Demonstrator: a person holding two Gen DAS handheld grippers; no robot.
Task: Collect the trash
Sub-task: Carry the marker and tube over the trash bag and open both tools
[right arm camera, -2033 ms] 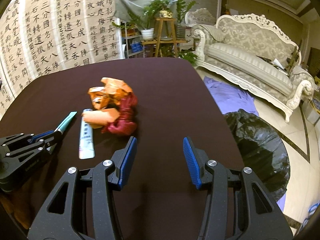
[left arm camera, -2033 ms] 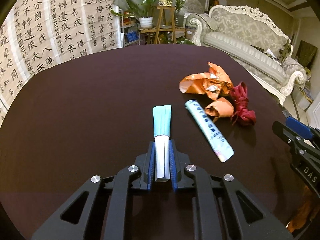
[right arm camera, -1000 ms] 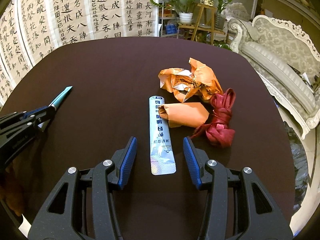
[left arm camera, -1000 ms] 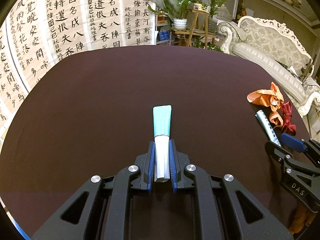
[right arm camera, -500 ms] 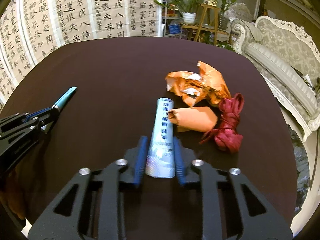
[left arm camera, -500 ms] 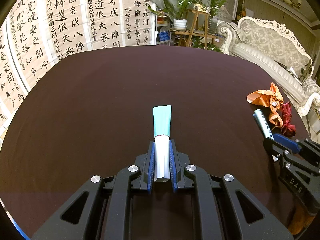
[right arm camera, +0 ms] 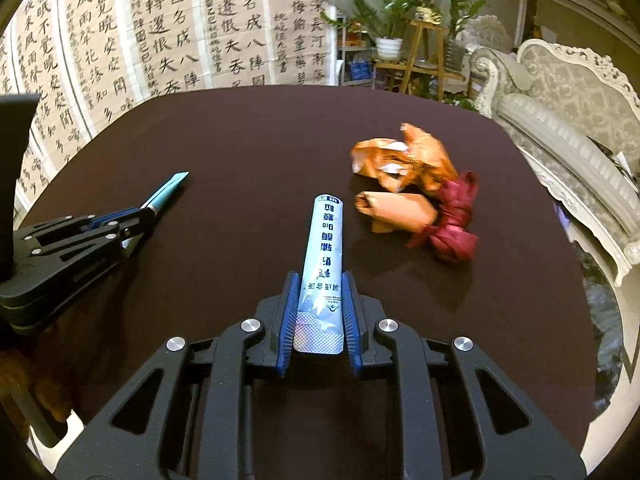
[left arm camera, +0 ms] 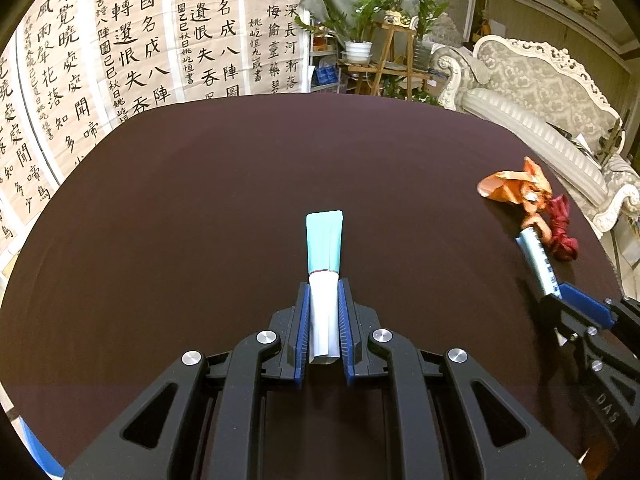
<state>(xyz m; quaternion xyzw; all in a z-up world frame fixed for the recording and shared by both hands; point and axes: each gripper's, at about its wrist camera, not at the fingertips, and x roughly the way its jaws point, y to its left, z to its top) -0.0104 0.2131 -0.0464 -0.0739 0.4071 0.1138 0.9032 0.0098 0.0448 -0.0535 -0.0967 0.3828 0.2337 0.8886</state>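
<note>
Between the jaws of the right gripper sits a pale blue printed sachet, clamped at its silver crimped end. A second ago the sachet lay flat on the desk with those jaws spread on either side of it; they have since closed on it, and the sachet now stands off the dark cloth. Its long axis runs along the fingers, straight away from the camera, the free end pointing toward the far edge of the desk. Just right of that end lie a crumpled orange wrapper, a rolled orange piece and a knotted red wrapper, the three touching one another; the orange wrapper is blurred.

The left gripper is clamped on a teal-and-white packet, as it was in the earlier frames. The white end sits between the pads and the teal end points straight ahead, over the desk. From the right wrist view this packet shows only as a thin edge aimed toward the calligraphy sheets.

In the left wrist view the right gripper is cut off by the frame's right edge. A sofa and potted plants stand beyond the desk.
</note>
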